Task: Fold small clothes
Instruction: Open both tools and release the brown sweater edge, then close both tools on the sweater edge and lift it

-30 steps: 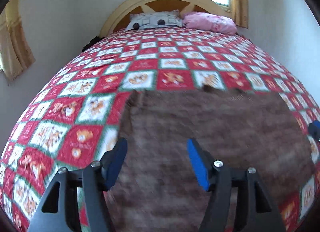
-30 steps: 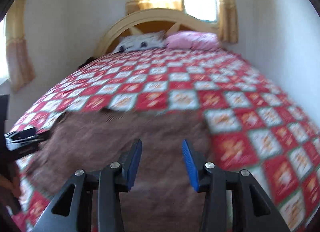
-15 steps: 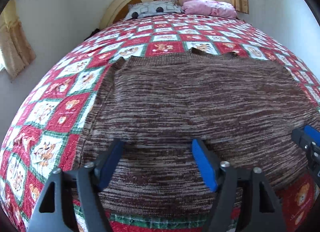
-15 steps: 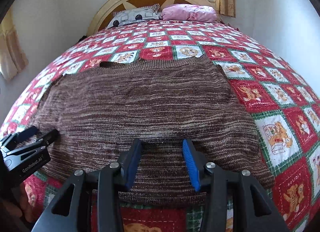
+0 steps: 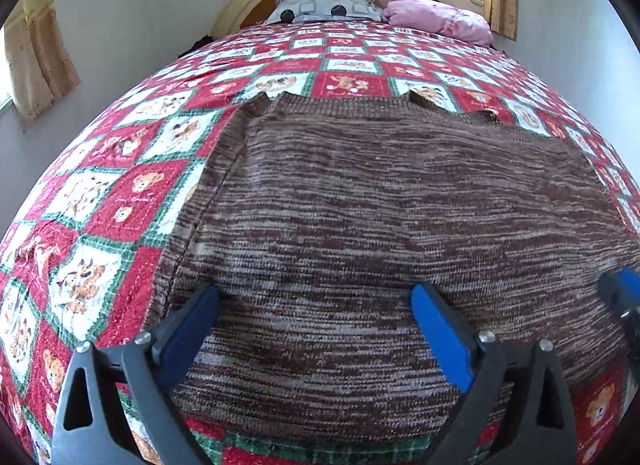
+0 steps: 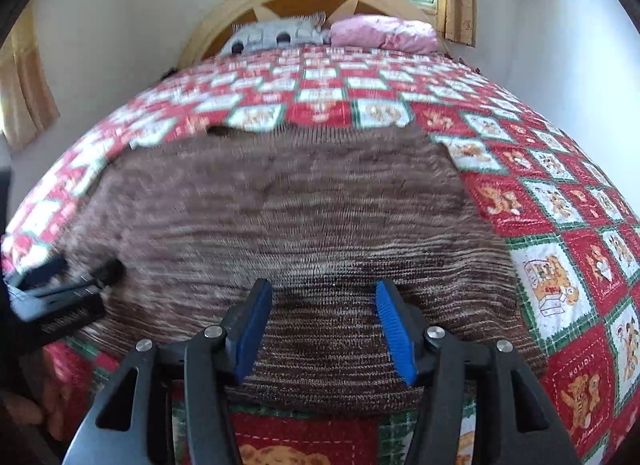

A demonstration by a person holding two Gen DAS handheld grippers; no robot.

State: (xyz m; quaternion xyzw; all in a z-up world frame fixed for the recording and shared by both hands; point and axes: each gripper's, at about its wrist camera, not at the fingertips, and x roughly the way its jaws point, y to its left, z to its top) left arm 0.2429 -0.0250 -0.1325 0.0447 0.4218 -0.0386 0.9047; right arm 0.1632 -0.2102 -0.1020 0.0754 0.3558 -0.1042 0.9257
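while spread on quilt, one brown sweater; two pillows; left gripper, right gripper just widening, unclenched, empty; sleeves hidden.

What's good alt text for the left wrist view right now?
A brown knit garment lies spread flat on a red patchwork quilt, with the left gripper low over its near edge, jaws wide after just opening, nothing between them. The right gripper's tip shows at the right edge; two pillows lie by the headboard.

"HOLIDAY" — on quilt squares
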